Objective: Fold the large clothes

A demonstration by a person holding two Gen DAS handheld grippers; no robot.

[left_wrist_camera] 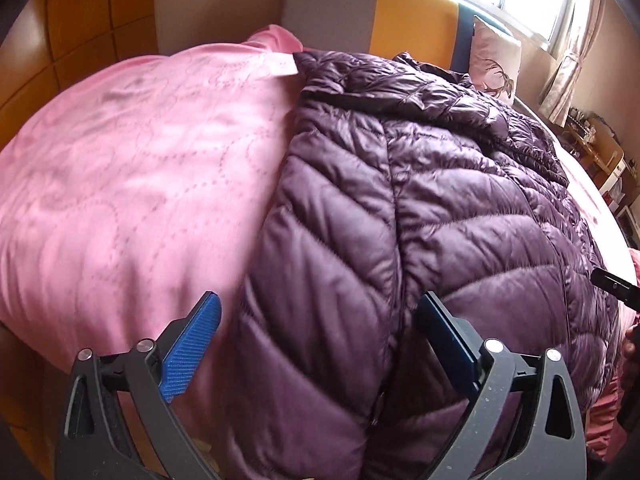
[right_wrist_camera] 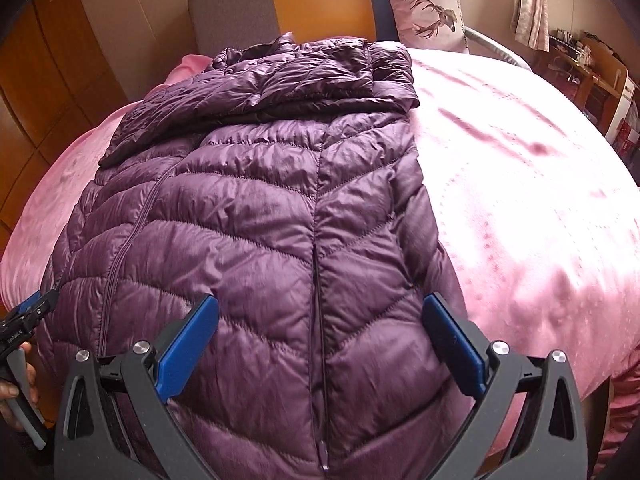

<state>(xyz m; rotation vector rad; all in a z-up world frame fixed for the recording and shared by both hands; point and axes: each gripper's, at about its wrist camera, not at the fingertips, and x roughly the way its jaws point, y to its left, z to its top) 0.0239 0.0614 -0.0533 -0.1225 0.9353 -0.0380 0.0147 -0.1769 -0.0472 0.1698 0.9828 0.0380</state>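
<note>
Left wrist view: The left gripper (left_wrist_camera: 320, 328) hangs over the near end of the jacket (left_wrist_camera: 420, 220) with its jaws spread wide. Nothing is clamped between them. The left blue pad (left_wrist_camera: 188, 352) sits above the pink bedspread (left_wrist_camera: 132, 168); the right pad (left_wrist_camera: 448, 344) sits above the quilted purple fabric. The jacket's left edge runs between the two pads. The jacket lies flat on the bed, to the right of centre, collar end toward the headboard (left_wrist_camera: 372, 12). A sleeve is folded across the upper part. A pillow (left_wrist_camera: 496, 60) leans against the headboard. The tip of the right gripper (left_wrist_camera: 616, 288) shows at the right edge of the frame.

Right wrist view: The right gripper (right_wrist_camera: 320, 332) is also spread wide and holds nothing. Both pads hover above the jacket (right_wrist_camera: 260, 208) near its hem, one on each side of the closed front zip (right_wrist_camera: 318, 320). The bedspread (right_wrist_camera: 520, 200) is bare to the right of the jacket. The left gripper (right_wrist_camera: 36, 308) shows at the left edge, beside the jacket's side, held by a hand (right_wrist_camera: 20, 376).
</note>
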